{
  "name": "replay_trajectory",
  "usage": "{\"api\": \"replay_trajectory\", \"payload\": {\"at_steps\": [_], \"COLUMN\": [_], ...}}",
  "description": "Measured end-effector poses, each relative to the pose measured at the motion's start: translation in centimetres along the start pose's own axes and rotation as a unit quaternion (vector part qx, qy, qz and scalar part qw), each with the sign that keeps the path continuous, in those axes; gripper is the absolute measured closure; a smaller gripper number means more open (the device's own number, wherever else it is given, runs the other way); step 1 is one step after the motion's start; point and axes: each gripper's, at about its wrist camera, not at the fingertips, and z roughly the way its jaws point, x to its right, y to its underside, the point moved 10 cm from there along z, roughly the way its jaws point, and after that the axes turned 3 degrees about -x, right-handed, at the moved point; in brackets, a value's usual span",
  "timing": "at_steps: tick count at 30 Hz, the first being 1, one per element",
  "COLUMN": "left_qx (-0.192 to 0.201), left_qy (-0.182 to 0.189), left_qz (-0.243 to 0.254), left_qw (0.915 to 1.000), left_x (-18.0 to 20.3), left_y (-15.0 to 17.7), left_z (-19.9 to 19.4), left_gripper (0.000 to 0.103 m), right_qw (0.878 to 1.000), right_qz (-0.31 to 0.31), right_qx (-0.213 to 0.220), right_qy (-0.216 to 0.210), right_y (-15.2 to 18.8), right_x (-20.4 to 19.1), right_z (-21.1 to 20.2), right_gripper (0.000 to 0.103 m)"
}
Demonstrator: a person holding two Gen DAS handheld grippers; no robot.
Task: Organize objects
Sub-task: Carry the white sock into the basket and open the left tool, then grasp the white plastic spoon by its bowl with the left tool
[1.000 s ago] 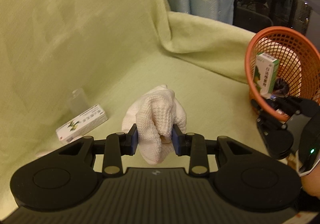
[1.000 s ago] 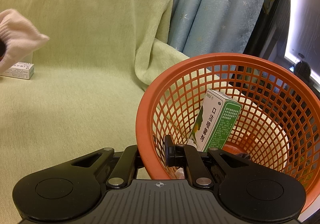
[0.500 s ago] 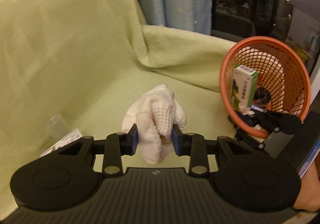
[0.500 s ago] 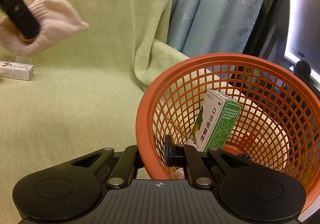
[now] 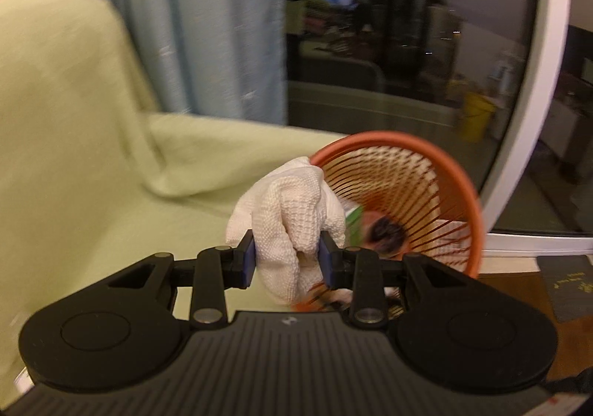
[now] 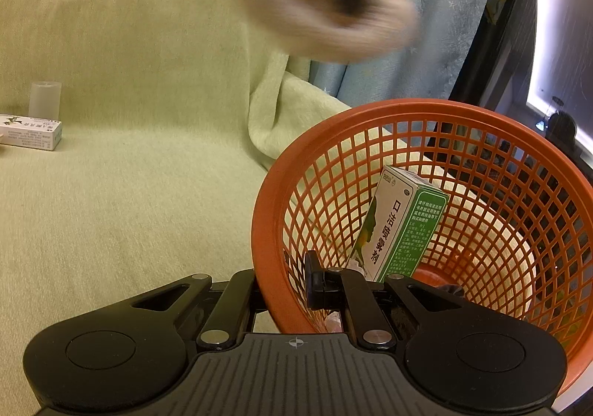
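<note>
Box (image 6: 398,227) in basket (image 6: 493,130), right.

cloth (image 5: 292,215): white waffle-weave | basket (image 6: 493,141): orange lattice | sofa cover (image 6: 141,193): pale green

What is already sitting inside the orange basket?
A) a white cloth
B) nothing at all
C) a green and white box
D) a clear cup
C: a green and white box leans inside the orange basket, while the white cloth is in the left gripper, outside the basket.
</note>
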Motion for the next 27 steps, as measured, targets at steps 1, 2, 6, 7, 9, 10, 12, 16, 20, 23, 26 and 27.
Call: {"api": "replay_trajectory", "payload": {"at_steps": [1, 2, 6, 7, 9, 10, 12, 16, 20, 23, 26, 27], "left_qx": [0.002, 0.003, -0.010, -0.018, -0.024, -0.023, -0.015, 0.003, 0.013, 0.005, -0.019, -0.026], "left_qy": [0.010, 0.020, 0.055, 0.067, 0.077, 0.077, 0.071, 0.032, -0.036, -0.108, -0.175, -0.192], "left_qz": [0.005, 0.011, 0.034, 0.041, 0.046, 0.043, 0.029, -0.004, -0.055, -0.095, -0.157, -0.178], "left_qw": [0.9999, 0.9997, 0.9979, 0.9967, 0.9957, 0.9958, 0.9970, 0.9995, 0.9977, 0.9895, 0.9718, 0.9648], "left_x": [0.9, 1.7, 4.7, 5.5, 6.2, 6.3, 5.6, 2.0, -4.2, -10.0, -16.0, -17.7], "left_y": [-0.6, -1.1, -2.4, -2.6, -2.8, -3.0, -3.3, -2.8, -0.4, 3.3, 8.6, 10.3], "left_z": [0.3, 0.6, 2.8, 3.5, 4.7, 5.0, 4.9, 3.1, -0.1, -2.9, -5.8, -6.7], "left_gripper": [0.074, 0.074, 0.069, 0.067, 0.054, 0.054, 0.054, 0.054, 0.049, 0.044, 0.044, 0.044], "right_qw": [1.000, 1.000, 1.000, 1.000, 1.000, 1.000, 1.000, 1.000, 1.000, 1.000, 1.000, 1.000], "right_qz": [0.001, 0.001, 0.004, 0.004, 0.004, 0.005, 0.006, 0.008, 0.011, 0.013, 0.014, 0.012], "right_qx": [0.000, 0.000, 0.001, 0.001, 0.001, 0.001, 0.001, 0.002, 0.002, 0.002, 0.002, 0.002], "right_qy": [0.000, 0.000, 0.001, 0.001, 0.001, 0.000, 0.000, 0.003, 0.002, 0.002, 0.002, 0.002], "right_y": [0.0, 0.0, -0.1, -0.2, -0.2, -0.2, -0.3, -0.5, -0.6, -0.6, -0.5, -0.5], "right_x": [0.0, 0.0, -0.3, -0.3, -0.5, -0.5, -0.7, -0.7, -0.9, -1.0, -0.6, -0.8], "right_z": [0.0, -0.1, -0.4, -0.4, -0.5, -0.5, -0.7, -0.6, -0.7, -0.8, -1.1, -1.2], "right_gripper": [0.098, 0.098, 0.098, 0.099, 0.099, 0.099, 0.099, 0.099, 0.099, 0.098, 0.098, 0.098]}}
